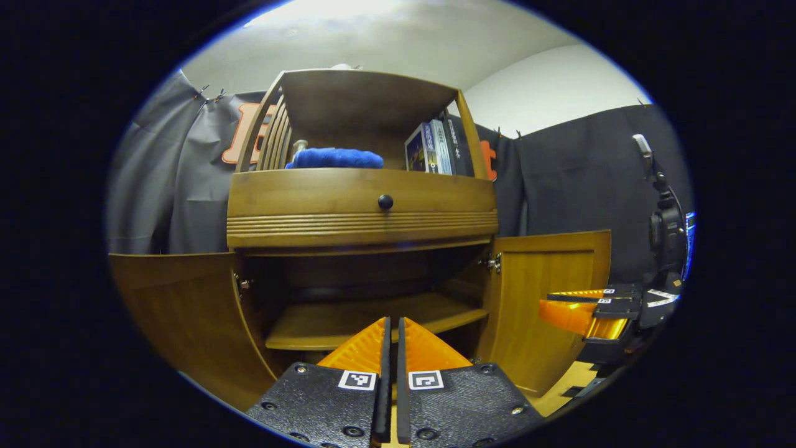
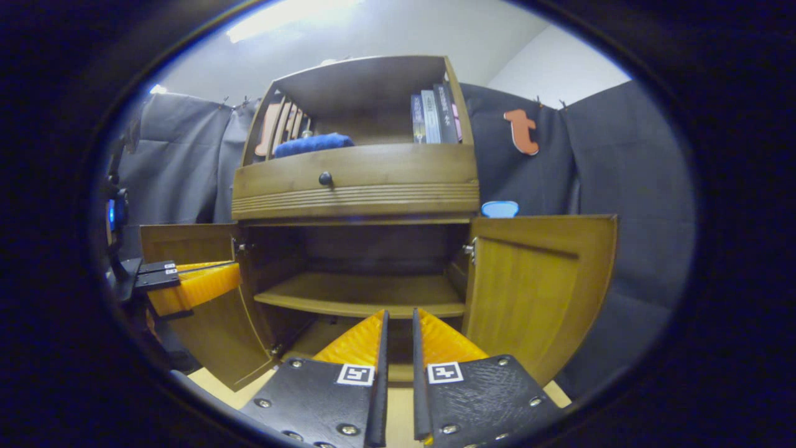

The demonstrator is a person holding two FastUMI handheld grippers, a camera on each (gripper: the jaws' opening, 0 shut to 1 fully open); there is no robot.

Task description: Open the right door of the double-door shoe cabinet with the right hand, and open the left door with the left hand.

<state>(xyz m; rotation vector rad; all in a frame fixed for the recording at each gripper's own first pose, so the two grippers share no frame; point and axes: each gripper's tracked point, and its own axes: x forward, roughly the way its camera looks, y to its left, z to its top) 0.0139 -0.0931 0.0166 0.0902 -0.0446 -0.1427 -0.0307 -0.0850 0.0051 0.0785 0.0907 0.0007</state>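
Both doors of the shoe cabinet (image 2: 354, 186) are seen swung wide: the left door (image 2: 193, 298) and the right door (image 2: 535, 286) stand outward, and the inner shelf (image 2: 360, 295) is exposed. The left gripper (image 1: 392, 348) and right gripper (image 2: 398, 348) are held in front of the opening, apart from the doors, jaws nearly closed with nothing between them. A drawer (image 2: 354, 177) with a knob (image 2: 325, 179) sits above.

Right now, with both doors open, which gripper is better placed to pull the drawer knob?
Probably left: the drawer knob sits straight above the left gripper; the right gripper view shows it off-centre.
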